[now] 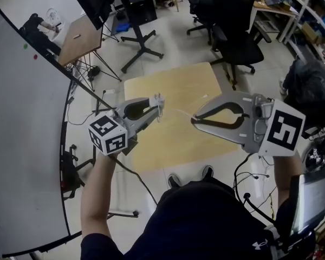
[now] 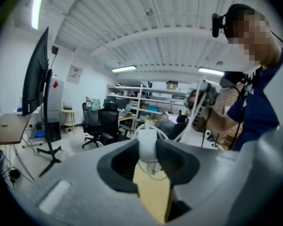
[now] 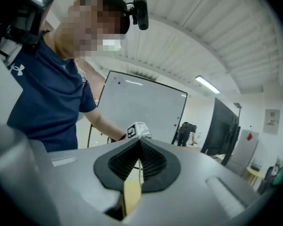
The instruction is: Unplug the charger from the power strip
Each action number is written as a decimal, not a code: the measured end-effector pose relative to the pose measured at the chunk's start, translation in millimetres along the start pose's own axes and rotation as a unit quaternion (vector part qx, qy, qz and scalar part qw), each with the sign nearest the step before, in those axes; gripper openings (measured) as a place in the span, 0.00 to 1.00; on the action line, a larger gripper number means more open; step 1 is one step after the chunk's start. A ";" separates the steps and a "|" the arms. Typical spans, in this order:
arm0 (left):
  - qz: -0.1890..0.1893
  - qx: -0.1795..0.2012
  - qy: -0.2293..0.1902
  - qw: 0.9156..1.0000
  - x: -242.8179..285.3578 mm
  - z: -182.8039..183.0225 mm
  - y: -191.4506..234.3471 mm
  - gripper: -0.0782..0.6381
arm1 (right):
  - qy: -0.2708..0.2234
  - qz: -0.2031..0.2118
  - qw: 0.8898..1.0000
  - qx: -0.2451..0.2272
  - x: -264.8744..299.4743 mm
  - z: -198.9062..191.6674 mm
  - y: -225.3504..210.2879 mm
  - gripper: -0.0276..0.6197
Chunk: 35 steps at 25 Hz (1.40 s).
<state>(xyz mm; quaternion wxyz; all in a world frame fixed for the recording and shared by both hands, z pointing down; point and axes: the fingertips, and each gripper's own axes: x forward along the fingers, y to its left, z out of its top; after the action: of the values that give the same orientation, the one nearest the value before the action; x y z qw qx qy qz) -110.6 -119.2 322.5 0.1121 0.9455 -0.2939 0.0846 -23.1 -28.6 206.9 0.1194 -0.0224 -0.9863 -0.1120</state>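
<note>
Firstly, markings. The only brand I can read is a white Under Armour logo (image 1: 258, 245) on the dark blue shirt (image 1: 206, 221), at the lower right of the head view. My two marker cubes, one at the left (image 1: 108, 134) and one at the right (image 1: 283, 130), carry black-and-white square patterns with no lettering. A notice (image 2: 75, 73) on the wall, upper left of the left gripper view, is too small to read.

On my left gripper (image 1: 155, 109) the jaws stand part-way apart and grasp the charger (image 2: 147, 144). It is a small white block gripped by its sides between the pads, and it stands upright in the left gripper view. In the head view it sits at the jaw tips, just left of frame centre, held in the air above the light wooden surface (image 1: 189, 85).

On my right gripper (image 1: 196, 120) the jaws are clenched fully together, right of centre, with the tips pointing toward the left gripper. A thin white cable (image 1: 179, 113) runs from the charger across the gap to these tips. The right gripper view shows a fine white line pinched in the seam between the ribbed pads, so I record these jaws as clamped on the cable.

The two grippers are near each other and apart, joined only by that cable.
</note>
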 end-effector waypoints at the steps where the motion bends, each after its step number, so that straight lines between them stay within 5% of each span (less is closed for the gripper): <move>1: -0.017 0.000 0.005 1.000 4.7 -5.6 -10.9 0.27 | 0.010 -0.022 1.000 -0.011 -2.6 3.1 -13.4 0.05; 7: -0.140 -0.018 -0.016 0.990 11.6 -6.6 -86.6 0.28 | 0.050 -0.121 0.991 -0.021 0.4 -5.7 -86.8 0.05; 12: -0.200 -0.041 -0.068 0.977 -2.4 23.1 -128.9 0.27 | 0.042 -0.131 0.990 0.005 13.9 -54.1 -113.3 0.05; 17: -0.222 -0.070 -0.120 0.965 -17.4 41.4 -133.0 0.28 | 0.010 -0.108 0.990 0.092 33.8 -90.3 -110.9 0.05; 21: -0.239 -0.103 -0.173 0.950 -25.1 60.6 -127.3 0.28 | 0.016 -0.043 0.991 0.128 70.8 -121.8 -80.7 0.05; 24: -0.213 -0.140 -0.232 0.939 -31.5 76.0 -105.7 0.28 | -0.012 0.019 0.985 0.169 90.4 -131.8 -41.6 0.05; 27: -0.142 -0.147 -0.250 0.947 -28.7 77.4 -71.4 0.27 | -0.082 0.086 0.963 0.242 93.9 -128.6 -4.8 0.05; 29: -0.107 -0.143 -0.244 0.953 -23.2 74.4 -56.3 0.27 | -0.138 0.130 0.936 0.296 91.2 -121.8 11.5 0.06; 32: -0.080 -0.121 -0.222 0.964 -17.4 70.1 -48.1 0.27 | -0.206 0.178 0.891 0.364 89.1 -114.6 22.6 0.06; 35: -0.069 -0.094 -0.204 0.972 -15.1 72.6 -46.4 0.28 | -0.233 0.188 0.867 0.398 87.4 -115.6 22.9 0.06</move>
<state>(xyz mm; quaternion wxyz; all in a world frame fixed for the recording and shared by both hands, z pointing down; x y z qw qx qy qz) -89.4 -92.9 241.8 0.1439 0.9459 -0.2515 -0.1458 -79.7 -30.9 342.2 -0.0967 -0.1836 -0.9235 0.3227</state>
